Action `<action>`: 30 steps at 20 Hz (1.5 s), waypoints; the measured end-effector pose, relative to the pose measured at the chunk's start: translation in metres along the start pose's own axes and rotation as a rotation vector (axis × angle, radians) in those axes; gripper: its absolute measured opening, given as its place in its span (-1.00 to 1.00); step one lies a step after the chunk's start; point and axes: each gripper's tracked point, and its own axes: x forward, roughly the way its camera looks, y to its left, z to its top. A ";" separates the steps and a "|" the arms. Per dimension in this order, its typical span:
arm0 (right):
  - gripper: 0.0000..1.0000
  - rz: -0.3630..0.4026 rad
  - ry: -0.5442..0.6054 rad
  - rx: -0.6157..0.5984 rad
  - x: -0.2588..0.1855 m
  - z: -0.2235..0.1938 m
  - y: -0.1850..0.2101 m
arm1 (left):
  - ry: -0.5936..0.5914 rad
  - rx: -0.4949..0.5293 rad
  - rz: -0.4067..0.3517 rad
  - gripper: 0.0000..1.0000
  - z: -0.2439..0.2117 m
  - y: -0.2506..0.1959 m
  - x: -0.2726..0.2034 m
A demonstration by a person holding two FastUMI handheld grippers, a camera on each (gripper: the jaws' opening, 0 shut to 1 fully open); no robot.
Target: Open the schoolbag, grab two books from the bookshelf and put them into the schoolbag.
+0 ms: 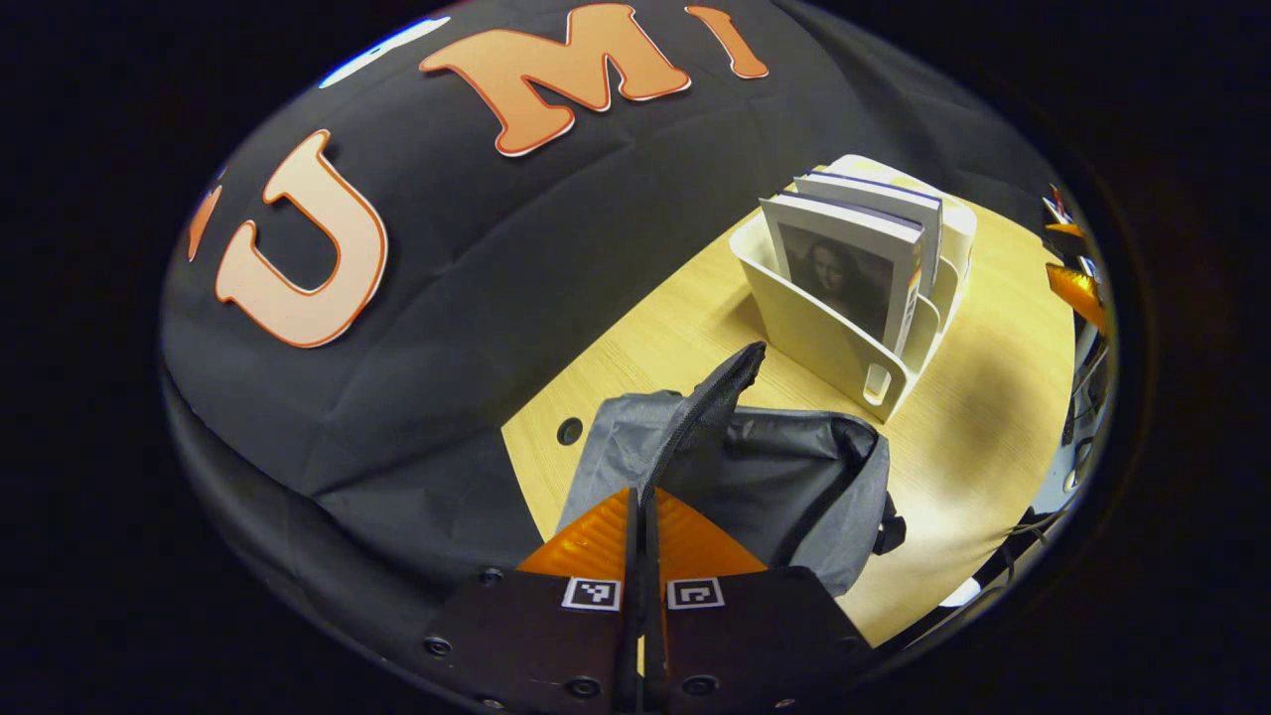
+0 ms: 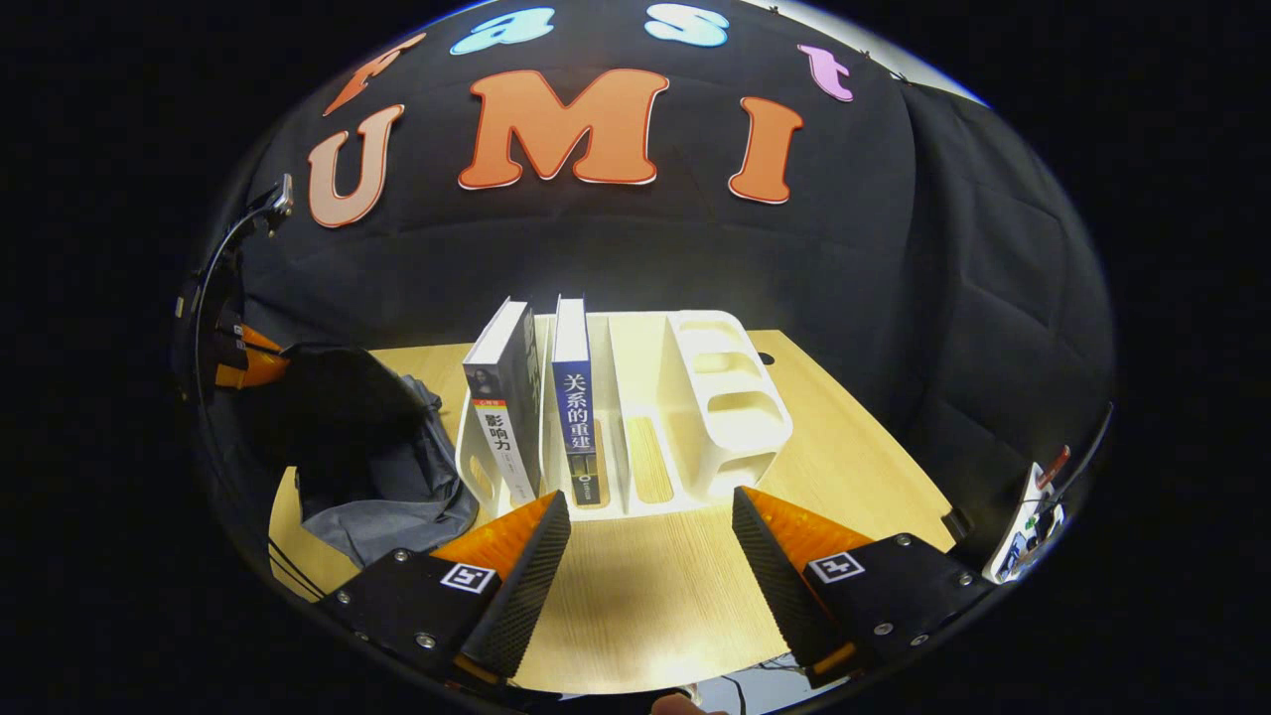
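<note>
Schoolbag [image 1: 755, 467] flap, pinched in your left tongs [image 1: 643, 516], may slip shut while your spread right tongs [image 2: 650, 541] nudge the books [image 2: 541, 397] askew.

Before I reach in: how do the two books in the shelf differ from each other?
The left book has a grey spine and leans left; the blue-spined book stands straighter. The left book sits in the outermost slot of the white bookshelf, nearest the schoolbag; the blue-spined book is one slot further right. Both stand spine-out towards the open right tongs, neither yet touched.
</note>
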 end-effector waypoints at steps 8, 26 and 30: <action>0.96 -0.037 0.009 0.076 -0.047 0.003 0.037 | -0.071 0.027 -0.051 -0.94 0.027 0.027 -0.006; 0.97 0.282 0.310 -0.100 0.050 0.171 0.153 | -0.066 -0.029 -0.077 -0.94 0.029 0.048 0.001; 0.97 0.286 0.450 -0.087 0.097 0.156 0.159 | -0.055 -0.041 -0.072 -0.94 0.026 0.048 0.001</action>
